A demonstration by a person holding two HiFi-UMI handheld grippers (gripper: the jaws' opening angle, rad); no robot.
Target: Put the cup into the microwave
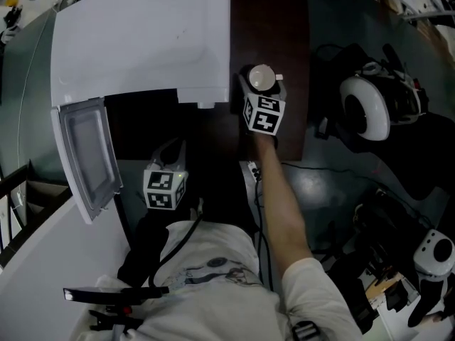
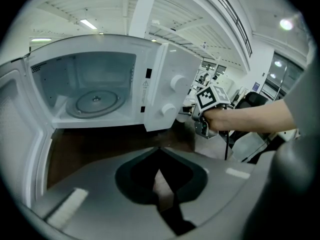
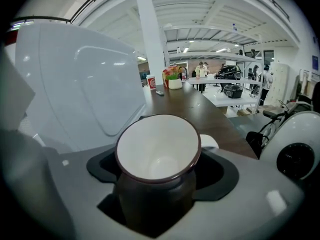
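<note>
A dark brown cup [image 1: 261, 77] with a white inside stands on the dark table, just right of the white microwave [image 1: 142, 34]. My right gripper [image 1: 261, 89] reaches around it. In the right gripper view the cup [image 3: 157, 159] sits upright in the notch between the jaws, with dark gaps on both sides, so the gripper is open. The microwave door [image 1: 89, 155] hangs wide open to the left. My left gripper [image 1: 174, 149] hovers in front of the open cavity [image 2: 95, 91], its jaws [image 2: 160, 149] meeting with nothing between them. A glass turntable [image 2: 95, 103] lies inside.
The microwave's knob panel [image 2: 170, 99] separates the cavity from the cup's side. A white round device [image 1: 366, 109] with cables lies on the floor to the right. At the table's far end stand a red cup and flowers [image 3: 172, 79].
</note>
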